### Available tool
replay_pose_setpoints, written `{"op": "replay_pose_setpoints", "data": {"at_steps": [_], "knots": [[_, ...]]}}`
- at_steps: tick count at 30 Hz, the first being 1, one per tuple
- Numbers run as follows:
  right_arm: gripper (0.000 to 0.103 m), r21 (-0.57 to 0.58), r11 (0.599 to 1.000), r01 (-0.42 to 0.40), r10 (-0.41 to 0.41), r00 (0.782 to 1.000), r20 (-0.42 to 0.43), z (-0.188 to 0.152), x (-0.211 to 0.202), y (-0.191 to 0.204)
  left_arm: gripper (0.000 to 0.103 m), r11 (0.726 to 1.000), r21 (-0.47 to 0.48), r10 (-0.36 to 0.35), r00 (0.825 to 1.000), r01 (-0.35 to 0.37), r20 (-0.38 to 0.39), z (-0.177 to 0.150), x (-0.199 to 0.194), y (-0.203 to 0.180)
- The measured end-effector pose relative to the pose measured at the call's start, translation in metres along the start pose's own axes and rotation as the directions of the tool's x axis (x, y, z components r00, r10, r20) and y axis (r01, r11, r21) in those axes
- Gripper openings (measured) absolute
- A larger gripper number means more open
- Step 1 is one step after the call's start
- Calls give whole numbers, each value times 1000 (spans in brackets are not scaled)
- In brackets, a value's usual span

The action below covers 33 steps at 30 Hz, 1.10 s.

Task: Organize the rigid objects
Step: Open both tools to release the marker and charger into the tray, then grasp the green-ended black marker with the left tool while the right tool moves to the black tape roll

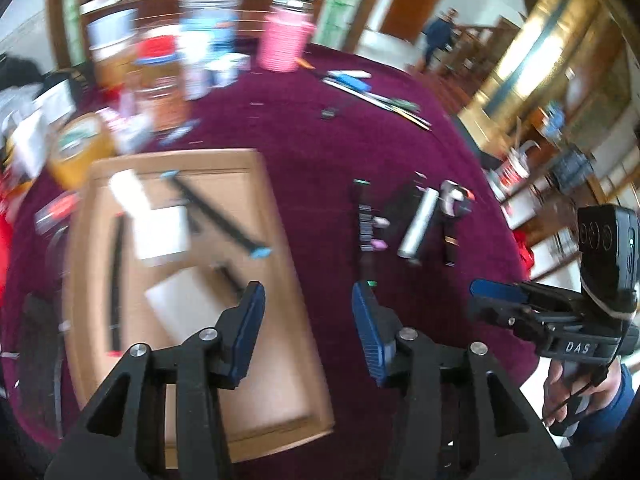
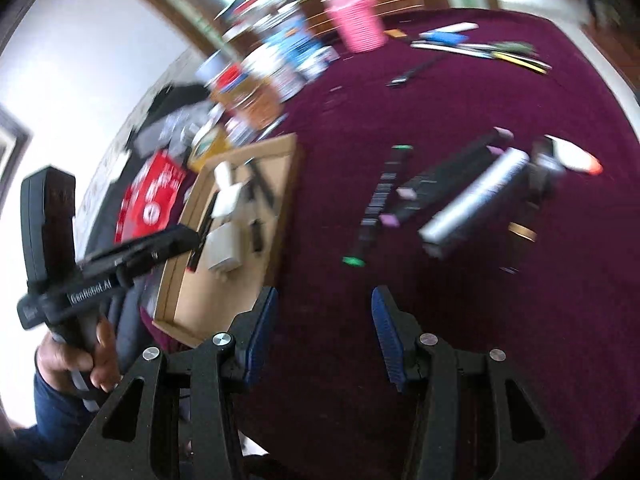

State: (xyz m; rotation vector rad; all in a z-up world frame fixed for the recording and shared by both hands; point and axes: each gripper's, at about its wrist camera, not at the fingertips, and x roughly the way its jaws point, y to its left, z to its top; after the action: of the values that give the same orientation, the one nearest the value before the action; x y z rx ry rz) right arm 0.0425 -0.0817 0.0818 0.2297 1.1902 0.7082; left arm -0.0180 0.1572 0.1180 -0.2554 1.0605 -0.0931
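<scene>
I see the cardboard tray (image 1: pixel 280 280) lying flat on the maroon tablecloth (image 1: pixel 320 152); it holds two white blocks (image 1: pixel 162 232) and a few dark sticks, one with blue caps (image 1: pixel 216 210). From my left camera it sits at about nine o'clock of centre. At about three o'clock of the tray, well apart from it, loose things lie in a row on the cloth: a black marker with green ends (image 2: pixel 378 204), a black bar with pink tips (image 2: pixel 444 180), a silver tube (image 2: pixel 476 200) and a white piece with an orange tip (image 2: pixel 576 160). Motion blur hides finer detail.

My left gripper (image 1: pixel 308 308) hangs over the tray's right edge, jaws partly apart with nothing between them. My right gripper (image 2: pixel 324 320) hangs over bare cloth at five o'clock of the tray, jaws likewise partly apart and empty.

At twelve o'clock stand a pink cup (image 1: pixel 282 42) and blurred jars and boxes (image 1: pixel 160 72); pens (image 1: pixel 376 98) lie at one o'clock.
</scene>
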Motion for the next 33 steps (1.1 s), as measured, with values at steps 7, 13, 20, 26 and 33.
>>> {"op": "replay_pose_setpoints", "data": {"at_steps": [7, 13, 20, 26, 33], "knots": [[44, 107, 994, 9, -15, 999, 52, -19, -46, -65, 43, 998, 56, 14, 994, -7, -111, 31, 68, -53], [44, 189, 981, 29, -47, 995, 89, -34, -81, -118, 39, 995, 68, 85, 978, -73, -191, 50, 130, -62], [44, 226, 973, 44, -65, 994, 88, -39, -95, -150, 20, 988, 82, 145, 963, -129, -227, 57, 167, -64], [44, 189, 981, 46, -61, 995, 78, -17, -87, -151, 13, 985, 71, 168, 969, -158, -181, 48, 167, -60], [49, 126, 989, 77, -88, 993, 83, 43, -57, -136, 13, 986, 45, 165, 973, -160, -159, 3, 141, -63]]}}
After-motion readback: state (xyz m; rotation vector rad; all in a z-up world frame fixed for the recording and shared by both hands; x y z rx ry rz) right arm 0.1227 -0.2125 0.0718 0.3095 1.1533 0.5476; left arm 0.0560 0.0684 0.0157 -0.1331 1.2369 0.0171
